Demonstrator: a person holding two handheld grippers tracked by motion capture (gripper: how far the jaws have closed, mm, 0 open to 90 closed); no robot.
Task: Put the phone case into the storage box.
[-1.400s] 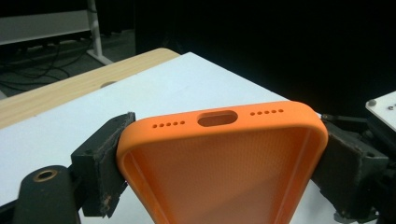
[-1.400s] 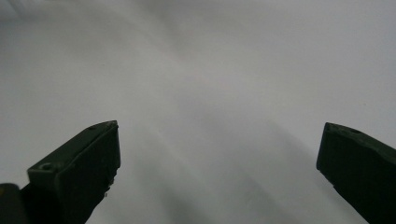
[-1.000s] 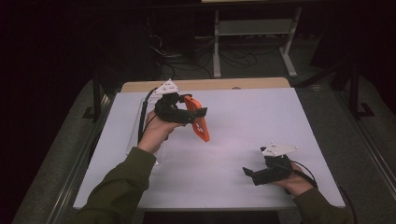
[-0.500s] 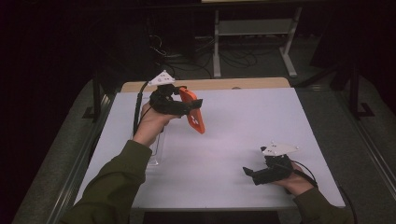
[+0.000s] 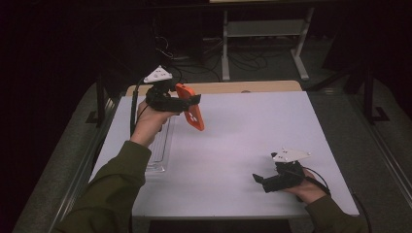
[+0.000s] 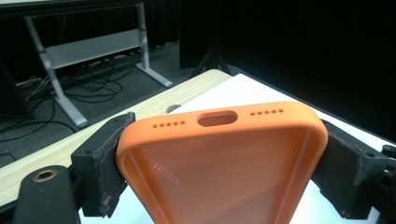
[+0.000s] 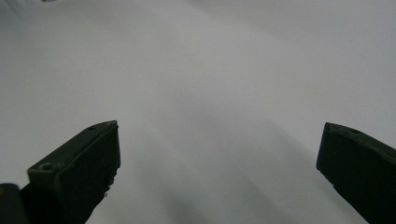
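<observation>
An orange phone case (image 5: 192, 112) hangs above the far left part of the white table (image 5: 243, 141), with my left gripper (image 5: 187, 103) shut on its two long sides. In the left gripper view the case (image 6: 224, 158) faces the camera with its hollow inside, port cutout at the top, and the black pads (image 6: 109, 158) press on both edges. My right gripper (image 5: 261, 180) rests low at the table's near right, held by a hand. Its jaws stand wide apart in the right gripper view (image 7: 217, 158) with only bare white surface between them.
A clear plastic tray (image 5: 159, 145) lies flat on the table's left side, under the left forearm. A wooden strip (image 5: 233, 87) runs along the far edge. Beyond it, a metal stand (image 5: 262, 29) and cables sit on the dark floor.
The left gripper has lifted the orange case and carried it toward the far left corner. The right gripper has kept still.
</observation>
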